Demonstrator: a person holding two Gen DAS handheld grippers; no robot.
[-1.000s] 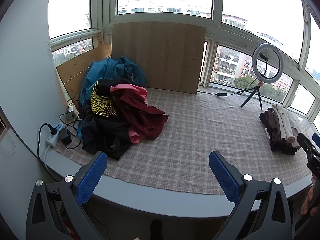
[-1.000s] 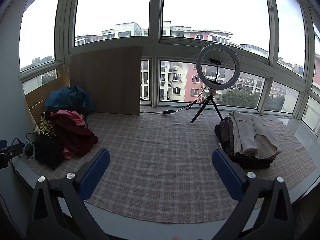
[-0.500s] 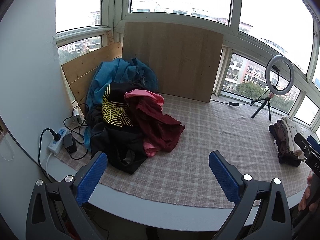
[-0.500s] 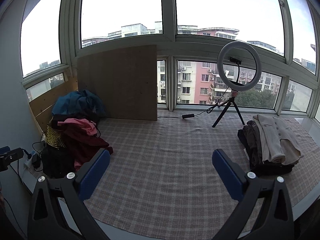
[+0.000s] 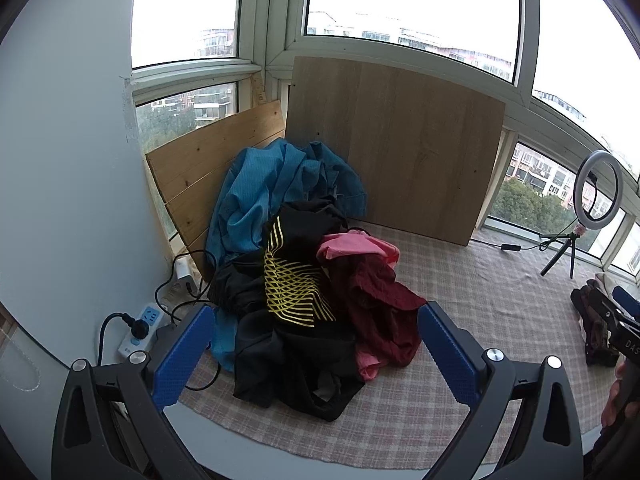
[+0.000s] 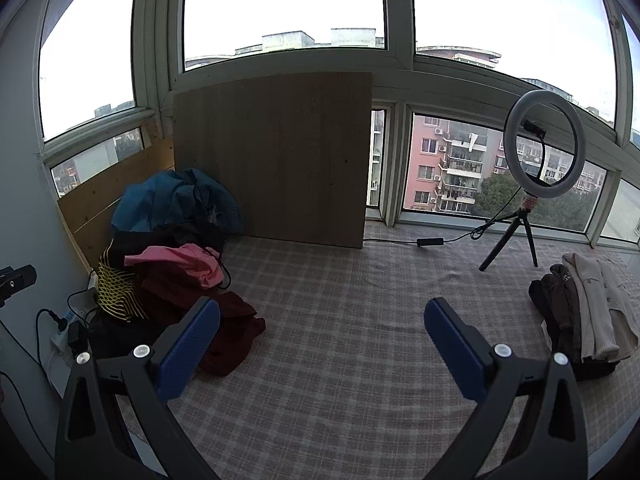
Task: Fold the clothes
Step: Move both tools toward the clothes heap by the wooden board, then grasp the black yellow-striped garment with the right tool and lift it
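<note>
Bay windows are ringing a desk [image 5: 460,280] covered in checked cloth. Left wrist view: left claw [image 5: 312,354] is hanging wide, gripping nothing, above the desk's near edge. Unfolded clothes pile [image 5: 296,264] is sitting just ahead between its fingers: blue jacket [image 5: 276,184] at back, black top with yellow lines [image 5: 292,284], pink and maroon pieces beside. Power strip [image 5: 142,326] is lying left of the pile.

Right wrist view: right claw [image 6: 322,346] is also gaping wide, empty, over bare cloth. Folded stack [image 6: 584,312] is resting far right, near the ring light [image 6: 542,144]; the unfolded clothes pile [image 6: 168,264] is sitting far left.
</note>
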